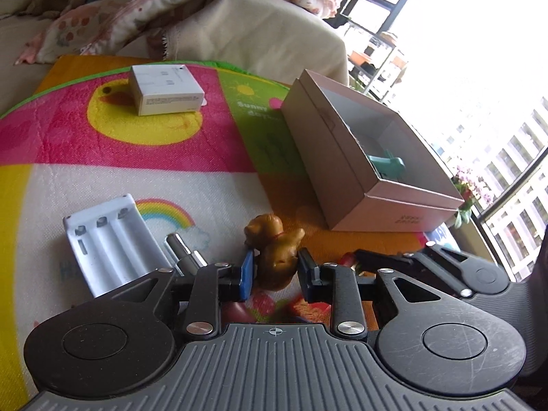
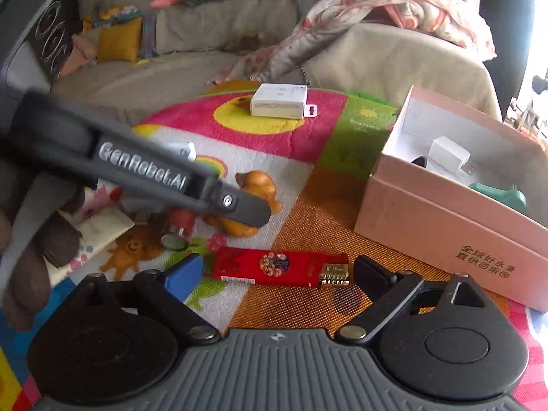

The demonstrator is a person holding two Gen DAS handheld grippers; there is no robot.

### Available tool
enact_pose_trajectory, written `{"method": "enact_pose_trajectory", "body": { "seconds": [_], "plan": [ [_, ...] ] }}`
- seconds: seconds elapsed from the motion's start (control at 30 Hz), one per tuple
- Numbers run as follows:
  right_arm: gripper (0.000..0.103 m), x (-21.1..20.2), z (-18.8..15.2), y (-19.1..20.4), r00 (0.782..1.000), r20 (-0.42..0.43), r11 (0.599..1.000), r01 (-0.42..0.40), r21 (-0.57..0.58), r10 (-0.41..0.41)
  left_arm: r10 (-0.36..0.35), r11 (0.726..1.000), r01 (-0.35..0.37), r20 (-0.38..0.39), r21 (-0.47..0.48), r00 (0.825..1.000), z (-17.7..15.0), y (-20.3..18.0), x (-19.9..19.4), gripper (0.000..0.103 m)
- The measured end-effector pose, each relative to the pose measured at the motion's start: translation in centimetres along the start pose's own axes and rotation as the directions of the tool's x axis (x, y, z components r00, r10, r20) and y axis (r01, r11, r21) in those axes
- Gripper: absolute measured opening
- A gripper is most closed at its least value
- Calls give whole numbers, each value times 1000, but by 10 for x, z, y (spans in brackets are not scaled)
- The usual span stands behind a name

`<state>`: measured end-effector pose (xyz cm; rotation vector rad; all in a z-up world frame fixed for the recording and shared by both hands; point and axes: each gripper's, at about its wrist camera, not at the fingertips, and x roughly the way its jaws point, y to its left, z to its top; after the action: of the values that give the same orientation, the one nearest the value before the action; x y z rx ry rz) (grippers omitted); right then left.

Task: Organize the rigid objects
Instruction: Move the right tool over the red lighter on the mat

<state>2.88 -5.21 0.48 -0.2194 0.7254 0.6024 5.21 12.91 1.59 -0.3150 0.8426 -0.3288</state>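
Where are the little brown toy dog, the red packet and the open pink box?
toy dog (image 1: 275, 257): left wrist view, on its body.
red packet (image 2: 274, 265): right wrist view, on its middle.
pink box (image 2: 445, 226): right wrist view, on its front wall.

A glossy golden-brown dog figurine (image 1: 275, 255) sits on the colourful play mat, just beside the pink open-topped cardboard box (image 1: 346, 157). Inside the box lie a small white cube-shaped plug (image 2: 448, 156) and a teal plastic piece (image 2: 503, 197). A flat red rectangular packet with a gold end (image 2: 279, 267) lies on the orange patch before the box. A white battery holder (image 1: 109, 239) and a white carton (image 1: 166, 89) lie farther off.
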Motion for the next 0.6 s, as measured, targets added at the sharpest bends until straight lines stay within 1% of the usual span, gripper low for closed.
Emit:
{"method": "enact_pose_trajectory", "body": {
  "seconds": [0.07, 0.13, 0.27, 0.37, 0.4, 0.43, 0.5, 0.53, 0.6],
  "plan": [
    [82, -8, -1, -4, 1000, -11, 1000, 6, -14, -6, 15, 999, -15, 5, 33, 1000, -3, -6, -1, 30],
    [82, -19, -8, -16, 999, -5, 1000, 31, -5, -31, 26, 997, -26, 2, 78, 1000, -9, -14, 0, 30],
    [82, -40, -26, -46, 991, -10, 990, 137, 32, -136, 14, 985, -15, 5, 171, 1000, -27, -37, -5, 32],
    [82, -46, -35, -69, 977, -33, 974, 215, 74, -213, 20, 978, -28, 44, 208, 999, -38, -50, -19, 32],
    [87, -47, -37, -76, 976, -36, 971, 219, 98, -217, 29, 977, -42, 66, 211, 997, -39, -53, -27, 32],
    [90, -49, -40, -83, 975, -39, 967, 220, 126, -217, 42, 977, -59, 86, 204, 995, -38, -53, -35, 32],
    [98, -47, -45, -92, 975, -38, 959, 221, 175, -218, 99, 981, -119, 130, 154, 987, -33, -46, -53, 32],
    [99, -46, -48, -94, 975, -32, 955, 224, 197, -222, 134, 982, -151, 147, 114, 980, -29, -39, -60, 32],
    [100, -47, -50, -94, 972, -25, 951, 233, 201, -233, 197, 979, -202, 159, 10, 967, -21, -20, -71, 32]
  ]
}}
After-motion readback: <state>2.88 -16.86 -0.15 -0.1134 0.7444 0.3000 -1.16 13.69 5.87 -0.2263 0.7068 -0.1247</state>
